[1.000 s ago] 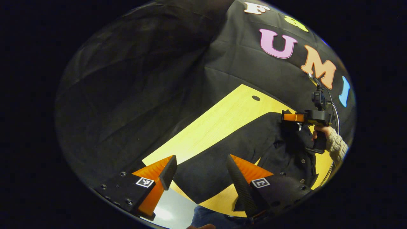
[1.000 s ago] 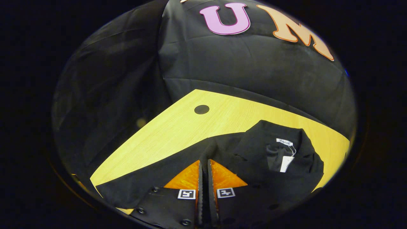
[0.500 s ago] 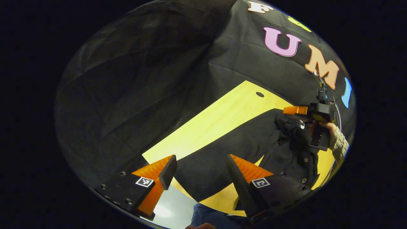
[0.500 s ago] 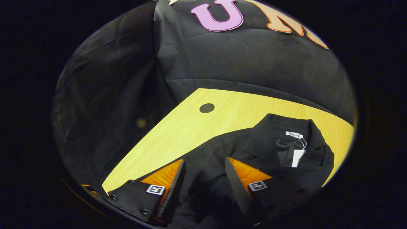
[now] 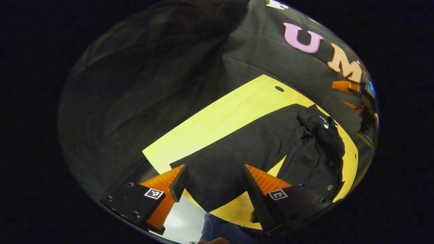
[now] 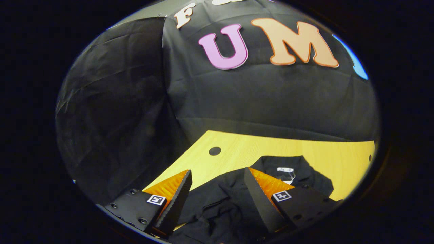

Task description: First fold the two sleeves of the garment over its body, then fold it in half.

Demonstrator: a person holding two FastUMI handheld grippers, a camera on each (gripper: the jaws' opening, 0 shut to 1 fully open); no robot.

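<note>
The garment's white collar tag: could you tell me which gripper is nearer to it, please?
Right. The right gripper hangs open just above the black garment, its collar tag beside one finger; the left gripper hangs open over the far sleeve end.

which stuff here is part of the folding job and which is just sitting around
Part of the job:
- black garment, lying on the table
- left gripper, open
- right gripper, open

Just there:
- wooden table
- dark hole in the tabletop
- white tag at the collar

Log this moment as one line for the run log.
left gripper: open, above sleeve | right gripper: open, raised above garment | sleeve: spread out on table, not folded | collar tag: visible
</note>
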